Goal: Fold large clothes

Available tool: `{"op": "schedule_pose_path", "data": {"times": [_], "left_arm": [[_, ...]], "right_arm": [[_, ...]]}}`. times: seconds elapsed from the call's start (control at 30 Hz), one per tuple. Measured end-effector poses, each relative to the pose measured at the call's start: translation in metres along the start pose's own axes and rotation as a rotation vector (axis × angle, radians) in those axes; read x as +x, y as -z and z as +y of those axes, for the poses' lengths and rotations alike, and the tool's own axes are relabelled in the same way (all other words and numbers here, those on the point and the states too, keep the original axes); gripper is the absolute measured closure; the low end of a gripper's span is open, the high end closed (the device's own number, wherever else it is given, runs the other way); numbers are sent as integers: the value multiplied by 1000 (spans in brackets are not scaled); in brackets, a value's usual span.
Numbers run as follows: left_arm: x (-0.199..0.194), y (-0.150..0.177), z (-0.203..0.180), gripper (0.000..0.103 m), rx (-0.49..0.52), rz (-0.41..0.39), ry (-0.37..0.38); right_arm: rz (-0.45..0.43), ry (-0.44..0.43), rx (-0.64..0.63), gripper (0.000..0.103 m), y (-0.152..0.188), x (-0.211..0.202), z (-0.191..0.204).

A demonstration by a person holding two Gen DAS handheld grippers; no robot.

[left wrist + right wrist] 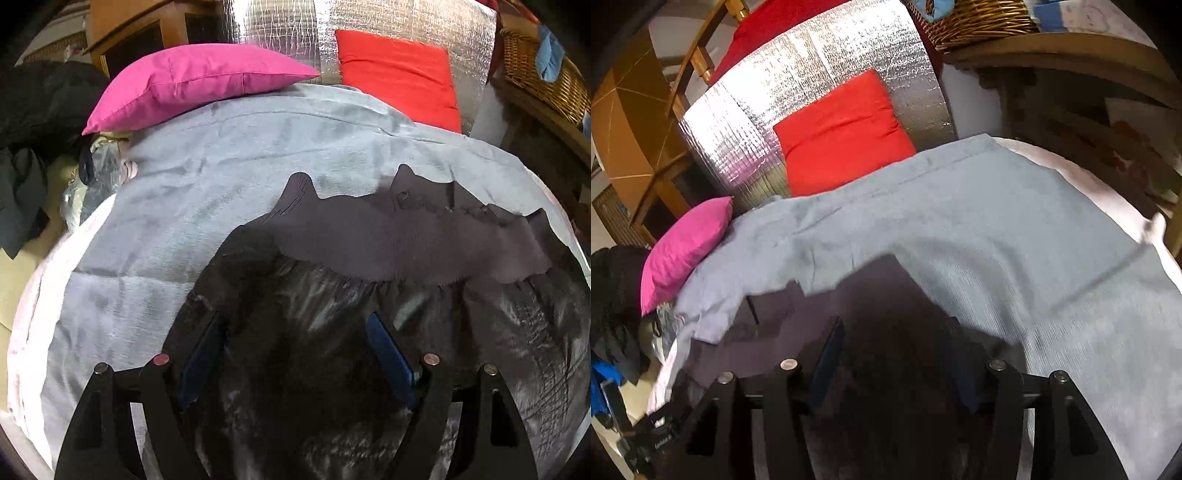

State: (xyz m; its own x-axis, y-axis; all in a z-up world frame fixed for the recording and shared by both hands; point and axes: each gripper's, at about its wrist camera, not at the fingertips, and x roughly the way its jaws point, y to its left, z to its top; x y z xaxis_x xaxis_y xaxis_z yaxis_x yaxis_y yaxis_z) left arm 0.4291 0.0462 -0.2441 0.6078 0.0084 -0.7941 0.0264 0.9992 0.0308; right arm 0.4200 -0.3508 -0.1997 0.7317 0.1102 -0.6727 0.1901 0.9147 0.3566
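Dark fuzzy garment point(314, 369) fills the foreground of the left wrist view, spread on a grey blanket point(184, 221) that covers the bed; its smoother purple-grey lining or waistband point(388, 236) runs across the middle with a wavy upper edge. Left gripper point(295, 350) hangs just above this fabric with its blue-padded jaws standing wide apart and nothing between them, though whether the fingertips touch the cloth cannot be told. Seen from the right wrist, the right gripper point(897, 358) likewise has its jaws wide apart over the same dark garment point(871, 314), which is shadowed and blurred here, so its shape and edges are hard to make out. A corner of the grey blanket point(997, 240) lies folded over part of the garment. Beyond, a pink pillow point(192, 81) rests on the blanket's far edge and a red cushion point(399, 74) leans against a silver foil panel point(280, 33). A wicker basket point(543, 77) is cut off at the right, and dark clothes point(40, 99) are heaped at the left.
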Motion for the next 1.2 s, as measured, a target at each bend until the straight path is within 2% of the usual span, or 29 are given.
{"op": "schedule_pose_path", "data": {"times": [0.07, 0.2, 0.33, 0.4, 0.5, 0.53, 0.6, 0.67, 0.73, 0.8, 0.83, 0.97, 1.07, 1.2], "left_arm": [[2, -1, -2, 22, 20, -7, -8], [4, -3, 2, 22, 35, -14, -23], [9, -5, 12, 22, 10, 4, -47], [11, -5, 16, 22, -1, 15, -54], [19, -5, 23, 22, -15, 46, -124], [23, -4, 28, 22, -36, 64, -110], [27, -5, 41, 22, -101, 89, -44], [25, -9, 55, 22, -177, 79, -8], [21, -14, 63, 22, -215, 48, -4], [18, -22, 64, 22, -218, 14, 0], [17, -26, 62, 22, -208, -2, 0], [23, -42, 50, 22, -174, -22, -9], [39, -58, 45, 22, -162, -4, -20], [68, -68, 42, 22, -161, 52, -38]], "right_arm": [[25, 15, -15, 40, -9, 18, 4], [132, 69, -32, 39, -24, 74, 9], [204, 132, -56, 42, -19, 109, 12], [161, 192, -69, 66, -14, 106, 11], [102, 200, 74, 69, -13, 97, -14], [124, 180, 134, 68, -9, 101, -27], [126, 134, 154, 68, -8, 100, -30], [112, 96, 150, 66, -7, 88, -26], [62, 67, 152, 64, -3, 68, -22], [-6, 37, 179, 32, 5, 38, -20], [-36, 18, 189, 31, 10, 24, -19], [-61, -25, 142, 31, 25, -15, -3], [-30, -63, 107, 31, 41, -34, 11], [-26, -64, 55, 31, 60, -46, 15]]}}
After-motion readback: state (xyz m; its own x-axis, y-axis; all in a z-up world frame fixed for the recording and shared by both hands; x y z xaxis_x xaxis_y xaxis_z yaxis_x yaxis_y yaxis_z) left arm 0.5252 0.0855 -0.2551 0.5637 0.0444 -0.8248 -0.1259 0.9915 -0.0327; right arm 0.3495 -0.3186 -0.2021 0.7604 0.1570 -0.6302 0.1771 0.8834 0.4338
